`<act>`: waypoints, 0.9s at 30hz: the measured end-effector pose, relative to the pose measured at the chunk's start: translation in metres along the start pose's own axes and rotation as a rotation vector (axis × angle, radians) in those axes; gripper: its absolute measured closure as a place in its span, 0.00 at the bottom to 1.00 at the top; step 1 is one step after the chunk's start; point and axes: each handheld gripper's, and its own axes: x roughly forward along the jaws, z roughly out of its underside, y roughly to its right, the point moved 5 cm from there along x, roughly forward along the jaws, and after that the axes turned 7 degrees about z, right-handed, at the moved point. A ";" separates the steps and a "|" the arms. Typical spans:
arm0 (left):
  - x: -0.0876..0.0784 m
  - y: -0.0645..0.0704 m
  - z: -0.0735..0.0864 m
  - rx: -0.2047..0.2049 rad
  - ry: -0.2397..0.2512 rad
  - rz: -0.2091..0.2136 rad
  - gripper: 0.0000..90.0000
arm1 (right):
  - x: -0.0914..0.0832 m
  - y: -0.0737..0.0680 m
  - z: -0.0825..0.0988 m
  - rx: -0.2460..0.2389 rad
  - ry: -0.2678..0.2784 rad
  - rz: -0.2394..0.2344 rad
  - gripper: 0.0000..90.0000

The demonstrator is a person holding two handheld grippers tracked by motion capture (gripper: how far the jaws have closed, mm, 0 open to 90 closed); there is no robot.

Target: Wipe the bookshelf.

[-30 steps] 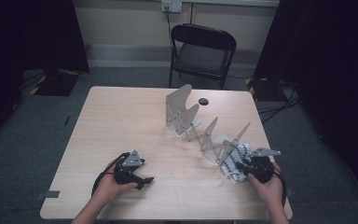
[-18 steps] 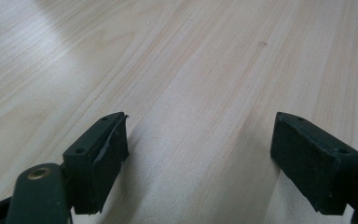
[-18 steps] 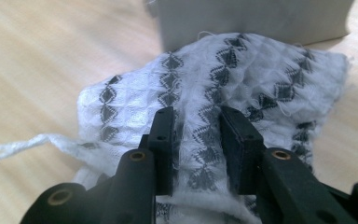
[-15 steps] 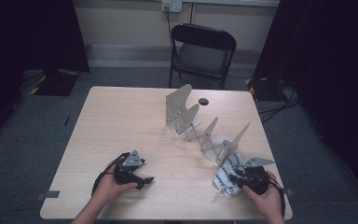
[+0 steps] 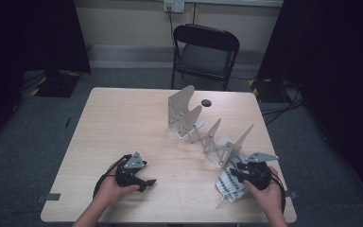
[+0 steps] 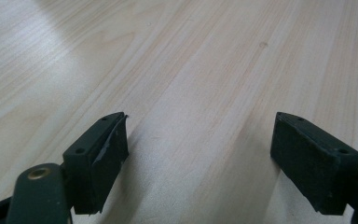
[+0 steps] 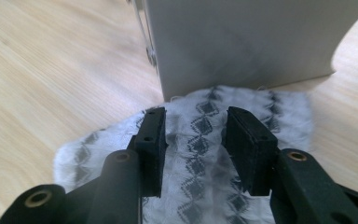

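Observation:
A white cloth with dark diamond rows lies flat on the table's front right, just in front of the grey rack. My right gripper hovers over the cloth; its jaws have just been opening and now stand apart, with the fabric lying beneath them, not pinched. In the right gripper view a grey rack panel rises just behind the cloth, past the right gripper. My left gripper rests in a hand at the front left. In its own view the left gripper is open over bare wood.
The rack of upright grey panels runs diagonally from the table's middle toward the front right. A small black round object lies behind it. A black folding chair stands beyond the wooden table. Dark curtains flank the room.
The cloth, bunched by the rack's near end a second ago, now lies spread flat nearer the front edge. The right gripper shifted slightly toward the front, and its jaws stand apart. The left gripper stayed still.

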 end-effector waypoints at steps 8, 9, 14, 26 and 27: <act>0.000 0.000 0.000 0.000 0.000 0.000 0.21 | -0.006 0.000 0.022 -0.028 -0.049 0.008 0.64; 0.000 0.000 0.000 0.000 0.000 0.000 0.21 | -0.008 0.000 0.026 -0.027 -0.047 0.009 0.64; 0.000 0.000 0.000 -0.003 0.002 -0.001 0.21 | -0.022 0.004 0.035 0.006 -0.047 0.013 0.56; 0.000 0.000 0.000 -0.003 0.002 -0.002 0.21 | -0.057 0.002 -0.017 0.009 0.075 0.009 0.51; 0.000 0.000 0.000 -0.004 0.001 -0.003 0.21 | -0.061 0.002 -0.023 0.008 0.081 0.008 0.50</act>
